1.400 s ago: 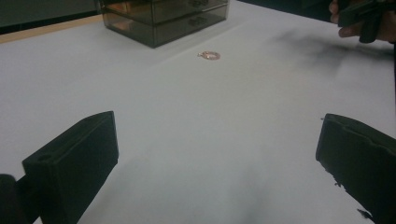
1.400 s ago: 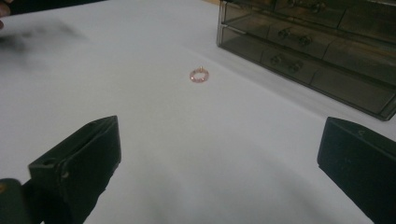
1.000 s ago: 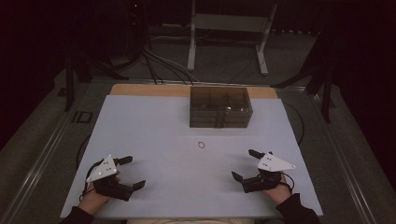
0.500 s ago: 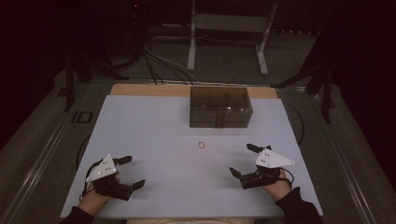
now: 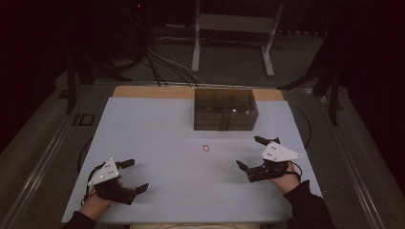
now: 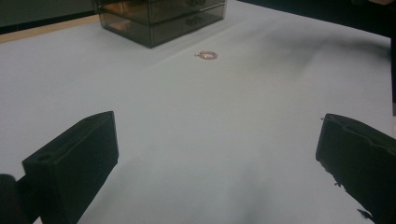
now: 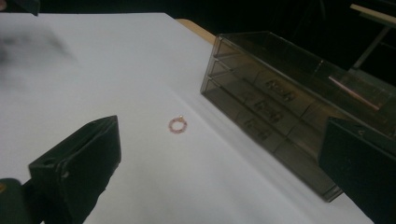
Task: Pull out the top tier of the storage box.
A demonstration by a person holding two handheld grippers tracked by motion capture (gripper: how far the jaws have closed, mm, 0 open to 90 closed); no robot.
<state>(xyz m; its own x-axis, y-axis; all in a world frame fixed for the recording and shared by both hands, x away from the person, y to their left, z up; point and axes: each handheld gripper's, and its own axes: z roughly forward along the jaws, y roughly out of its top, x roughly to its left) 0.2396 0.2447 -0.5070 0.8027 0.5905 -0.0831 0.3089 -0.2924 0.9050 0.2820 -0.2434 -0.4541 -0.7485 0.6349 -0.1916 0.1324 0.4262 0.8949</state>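
A small pinkish ring (image 5: 206, 148) is seen lying flat on the white counter (image 5: 157, 124), just in front of the smoky translucent drawer box (image 5: 224, 109), apart from it. The box is placed at the far middle of the counter, drawer fronts toward the person.

The right gripper (image 5: 251, 153) is held near the counter's right edge, jaws spread wide, nothing grasped; the ring (image 7: 178, 124) is framed between them in the right gripper view, well ahead. The left gripper (image 5: 134, 175) is held at the near left corner, jaws likewise released and empty. The ring (image 6: 206, 55) is seen far ahead in the left gripper view, near the box (image 6: 159, 16).
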